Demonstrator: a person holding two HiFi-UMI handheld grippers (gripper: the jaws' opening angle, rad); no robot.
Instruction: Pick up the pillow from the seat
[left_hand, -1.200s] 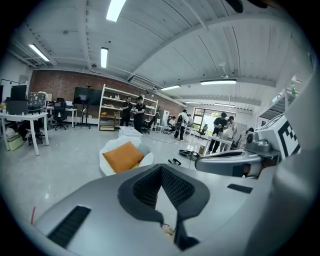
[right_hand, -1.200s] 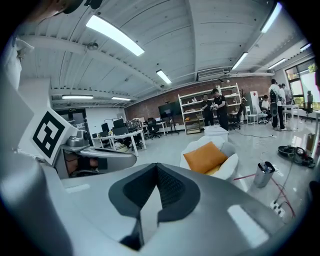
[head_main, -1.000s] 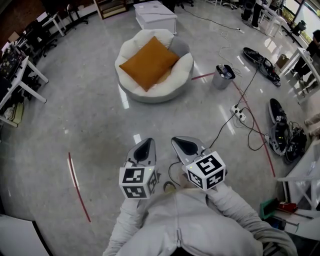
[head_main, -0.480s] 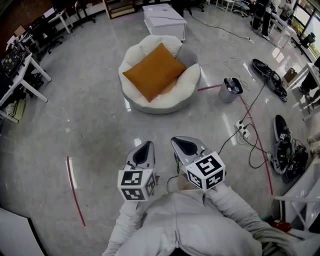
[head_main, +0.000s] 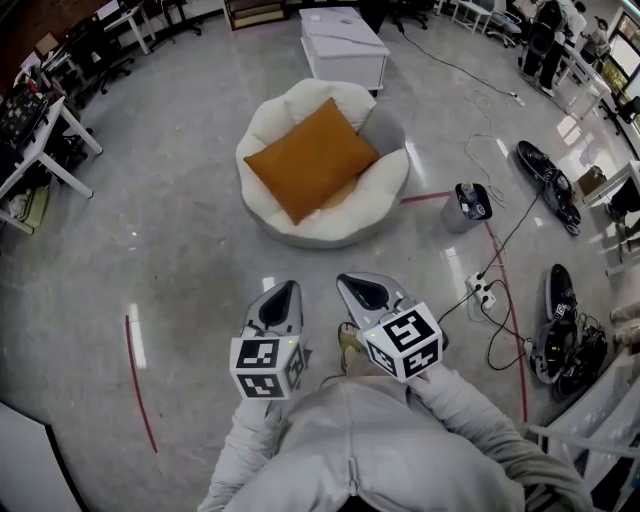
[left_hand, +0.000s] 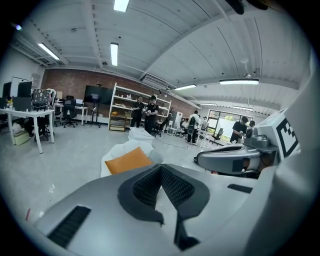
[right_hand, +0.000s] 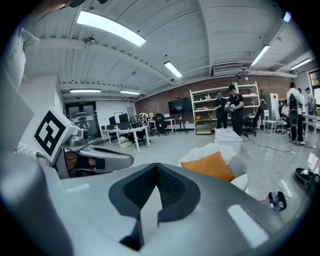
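Observation:
An orange square pillow (head_main: 311, 158) lies tilted on a round cream seat (head_main: 385, 203) in the upper middle of the head view. It also shows as the pillow (left_hand: 128, 161) in the left gripper view and the pillow (right_hand: 209, 166) in the right gripper view, well ahead of both. My left gripper (head_main: 281, 294) and right gripper (head_main: 364, 289) are side by side near my chest, both shut and empty, a good stretch of floor short of the seat.
A grey cushion (head_main: 384, 128) rests at the seat's right. A white box (head_main: 344, 45) stands behind the seat. A small bin (head_main: 469, 205), a power strip (head_main: 484, 294) with cables and black gear lie to the right. Desks (head_main: 35, 150) line the left. Red tape (head_main: 139, 385) marks the floor.
The seat and pillow have come lower and closer in the head view as I walk toward them. Both grippers keep their place before my chest, still shut.

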